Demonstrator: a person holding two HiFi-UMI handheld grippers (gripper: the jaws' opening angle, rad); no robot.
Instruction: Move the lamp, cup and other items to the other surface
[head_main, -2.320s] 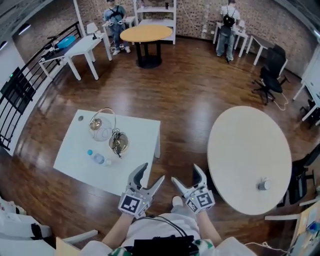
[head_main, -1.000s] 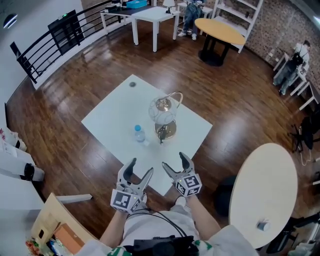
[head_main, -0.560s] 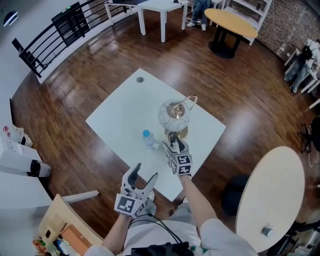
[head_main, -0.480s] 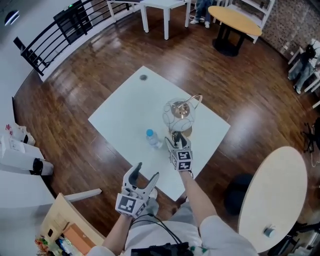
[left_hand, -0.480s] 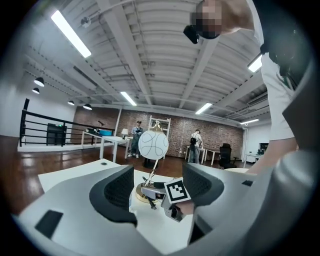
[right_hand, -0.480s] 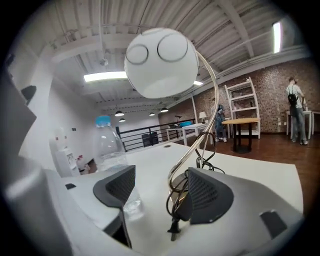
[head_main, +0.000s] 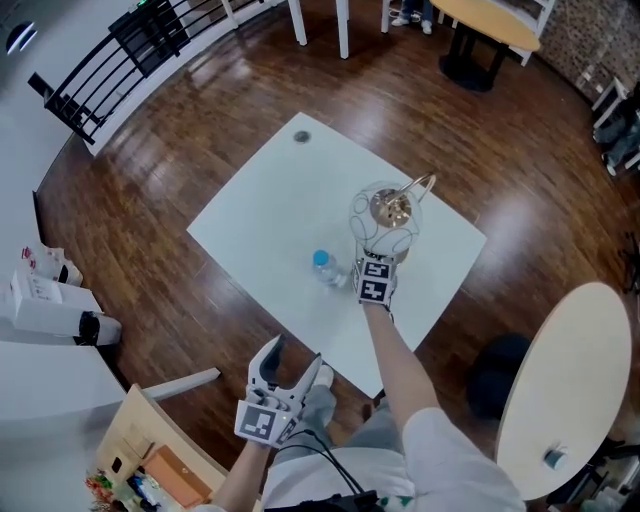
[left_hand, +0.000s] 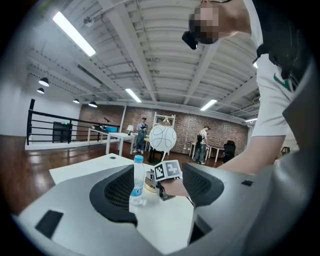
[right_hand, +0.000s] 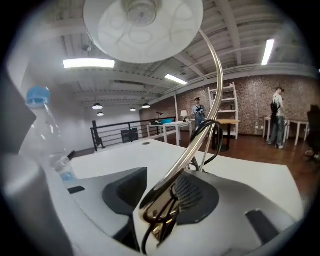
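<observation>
A lamp (head_main: 386, 214) with a round wire-patterned shade and a curved brass stem (right_hand: 200, 135) stands on the white square table (head_main: 265, 205). A clear water bottle (head_main: 326, 267) with a blue cap stands just left of it. My right gripper (head_main: 369, 260) is stretched out to the foot of the lamp. Its jaws have just been closing, and the brass stem and black cord lie between them (right_hand: 160, 200) with a slim gap at the left pad. My left gripper (head_main: 291, 361) hangs open and empty off the table's near edge, facing the bottle (left_hand: 136, 181).
A small dark disc (head_main: 302, 137) lies at the table's far corner. A round white table (head_main: 575, 370) with a small cup (head_main: 553, 458) on it stands to the right. A black railing (head_main: 110, 55) runs at far left. A cardboard box (head_main: 140, 460) sits at lower left.
My right gripper has reached forward from beside the left one to the lamp's foot, and its jaws have narrowed round the stem. The left gripper has sunk lower, near the table's edge.
</observation>
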